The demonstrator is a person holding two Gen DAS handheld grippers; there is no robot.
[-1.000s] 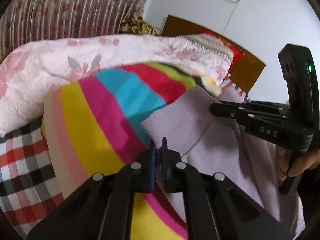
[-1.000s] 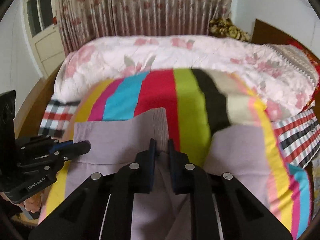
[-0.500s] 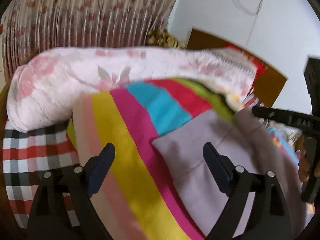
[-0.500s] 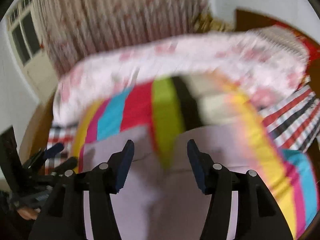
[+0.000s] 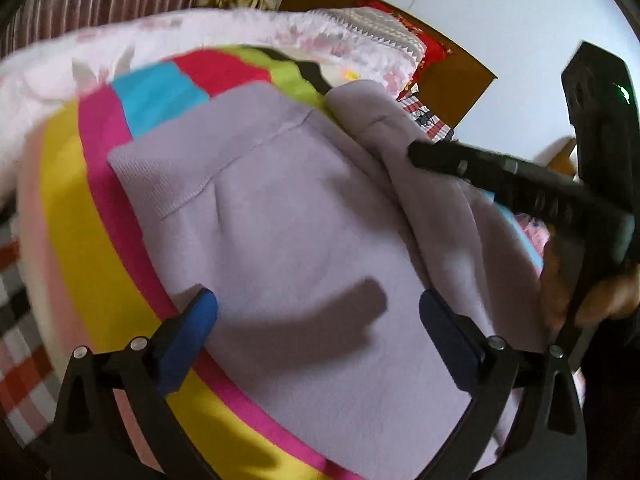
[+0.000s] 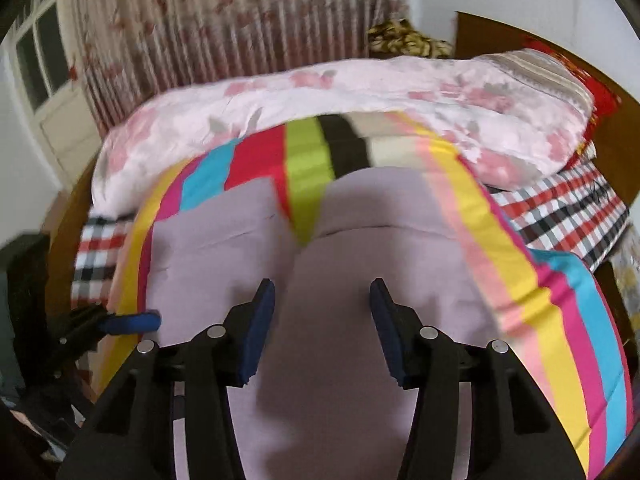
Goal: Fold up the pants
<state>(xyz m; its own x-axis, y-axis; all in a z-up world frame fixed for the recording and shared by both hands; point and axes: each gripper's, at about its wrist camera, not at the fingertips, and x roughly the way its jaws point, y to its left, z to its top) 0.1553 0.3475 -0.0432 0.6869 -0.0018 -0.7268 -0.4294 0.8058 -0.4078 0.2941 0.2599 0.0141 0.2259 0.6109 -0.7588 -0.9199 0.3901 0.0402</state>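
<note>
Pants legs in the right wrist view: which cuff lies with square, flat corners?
The left-hand leg: its cuff lies flat with square corners. The right-hand leg ends in a rounded, humped cuff.

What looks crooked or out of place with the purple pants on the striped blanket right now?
The pants lie flat with both legs spread in a V, so the striped blanket shows between them. The right leg's end is rumpled and bunched, while the left leg's hem lies flat. Nothing looks torn or spilled.
</note>
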